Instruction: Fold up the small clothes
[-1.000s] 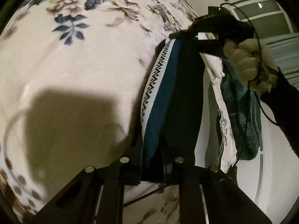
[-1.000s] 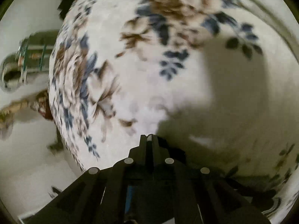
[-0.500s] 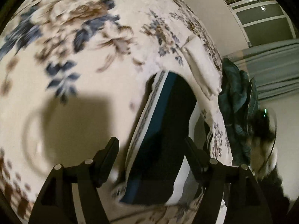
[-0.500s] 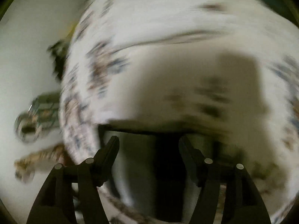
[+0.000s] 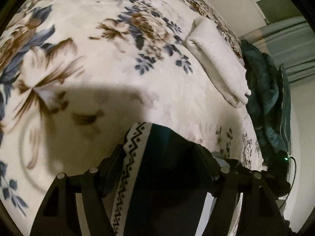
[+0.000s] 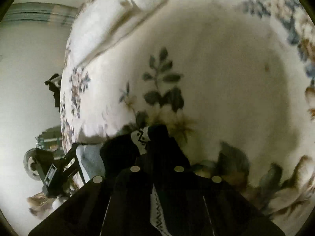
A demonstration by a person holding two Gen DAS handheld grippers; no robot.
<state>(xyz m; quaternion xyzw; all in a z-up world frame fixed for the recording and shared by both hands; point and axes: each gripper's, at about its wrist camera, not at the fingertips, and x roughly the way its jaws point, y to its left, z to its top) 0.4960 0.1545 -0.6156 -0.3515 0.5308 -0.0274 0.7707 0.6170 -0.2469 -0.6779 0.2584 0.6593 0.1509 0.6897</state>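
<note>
- In the left wrist view, the garment [image 5: 157, 177] is found at the bottom centre of the frame, laid on the blanket [image 5: 98, 59], between the spread fingers of the left gripper [image 5: 161, 157].
- A folded cloth [image 5: 216, 63] is placed on the blanket at the upper right of the frame.
- A bundle of fabric [image 5: 263, 90] is seen just right of the folded cloth, at the blanket's edge.
- In the right wrist view, the garment [image 6: 143, 139] is seen at the lower centre, at the tips of the right gripper [image 6: 155, 137].

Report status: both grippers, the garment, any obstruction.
Left hand-held gripper open, straddling dark garment. Right hand-held gripper shut on its patterned band. Folded white cloth lies clear, farther up the bed.
</note>
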